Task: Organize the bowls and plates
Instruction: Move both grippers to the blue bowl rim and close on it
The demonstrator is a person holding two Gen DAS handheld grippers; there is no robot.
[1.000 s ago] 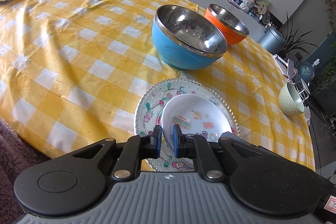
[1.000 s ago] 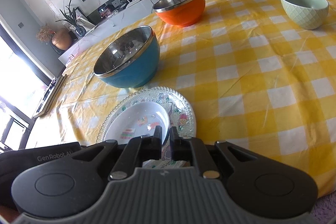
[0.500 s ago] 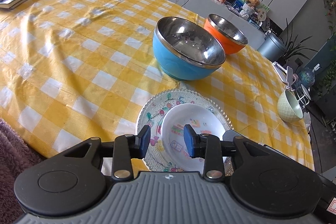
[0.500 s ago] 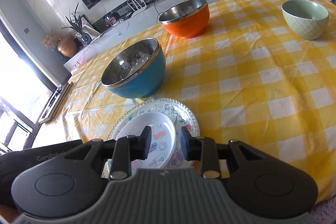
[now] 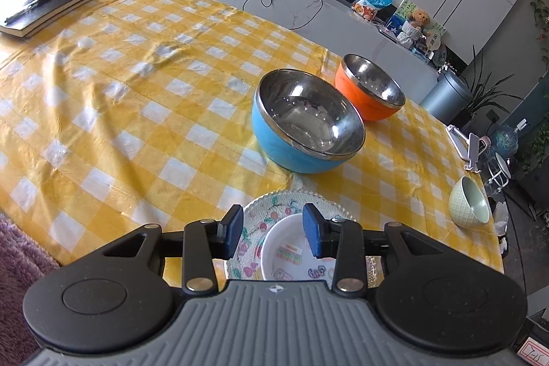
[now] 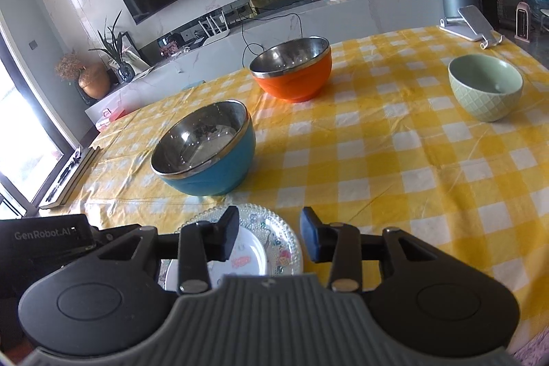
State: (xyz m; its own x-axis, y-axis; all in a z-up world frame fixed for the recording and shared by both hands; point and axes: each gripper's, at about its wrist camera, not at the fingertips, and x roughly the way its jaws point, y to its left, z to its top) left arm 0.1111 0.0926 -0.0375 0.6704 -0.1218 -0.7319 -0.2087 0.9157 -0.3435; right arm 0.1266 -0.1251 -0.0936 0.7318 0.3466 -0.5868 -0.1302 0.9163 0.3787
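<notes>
A small white plate with stickers [image 5: 291, 252] lies on a larger patterned glass plate [image 5: 264, 211] near the table's front edge; both show in the right wrist view [image 6: 252, 254] [image 6: 274, 228]. A blue steel-lined bowl [image 5: 307, 120] [image 6: 206, 150] stands behind them, an orange bowl [image 5: 372, 88] [image 6: 291, 69] farther back, and a green bowl [image 5: 468, 203] [image 6: 485, 86] to the right. My left gripper [image 5: 273, 230] is open and empty above the plates. My right gripper [image 6: 269, 235] is open and empty above the plates' right side.
The table has a yellow checked cloth [image 5: 137, 98]. A stack of dark books [image 5: 44, 9] lies at the far left corner. A phone stand [image 6: 471, 24] sits at the far right edge. A grey counter with clutter runs behind the table.
Both grippers opened from shut on the plates' near rims and drew back and up. The stacked plates stay on the table.
</notes>
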